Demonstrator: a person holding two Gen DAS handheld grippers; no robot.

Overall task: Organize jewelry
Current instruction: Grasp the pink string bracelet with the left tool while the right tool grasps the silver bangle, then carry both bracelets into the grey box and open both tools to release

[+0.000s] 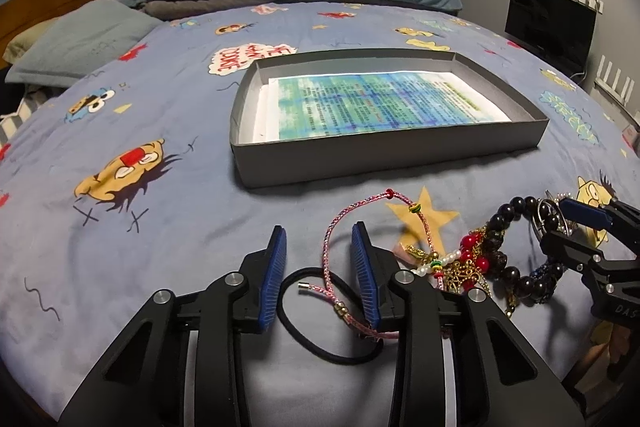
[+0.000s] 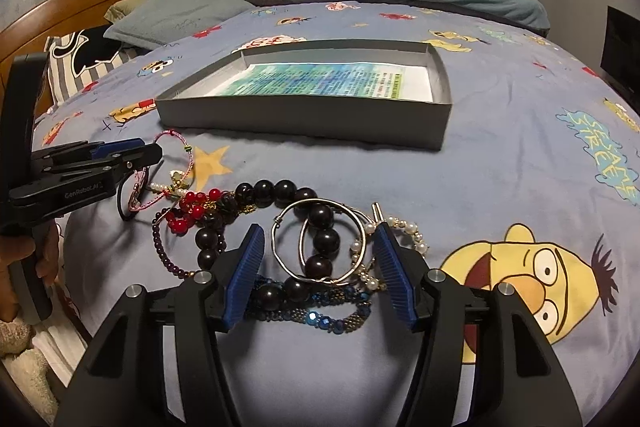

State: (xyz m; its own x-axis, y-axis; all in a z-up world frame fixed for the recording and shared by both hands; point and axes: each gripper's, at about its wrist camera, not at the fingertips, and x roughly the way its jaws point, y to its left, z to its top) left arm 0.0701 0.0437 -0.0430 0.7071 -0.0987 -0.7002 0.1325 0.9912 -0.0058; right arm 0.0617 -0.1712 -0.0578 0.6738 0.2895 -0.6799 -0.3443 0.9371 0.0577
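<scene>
Left wrist view: left gripper (image 1: 320, 251) released, fingers straddling pink braided cord bracelet (image 1: 336, 227) lying over black hair tie (image 1: 320, 323) on cartoon bedsheet (image 1: 120, 107). Grey cardboard tray (image 1: 384, 151) beyond, holding only printed sheet. Risk: closing here may catch hair tie together with cord.

Right wrist view: right gripper (image 2: 318, 251) released, straddling silver bangles (image 2: 320, 243) tangled with dark bead bracelet (image 2: 280, 195), pearl strand (image 2: 404, 231), blue sequin band (image 2: 320, 315). Risk: lifting one likely drags neighbours.

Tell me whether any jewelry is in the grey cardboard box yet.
None yet. The grey cardboard box holds only a printed paper sheet; the jewelry pile lies on the blue bedspread in front of it.
</scene>
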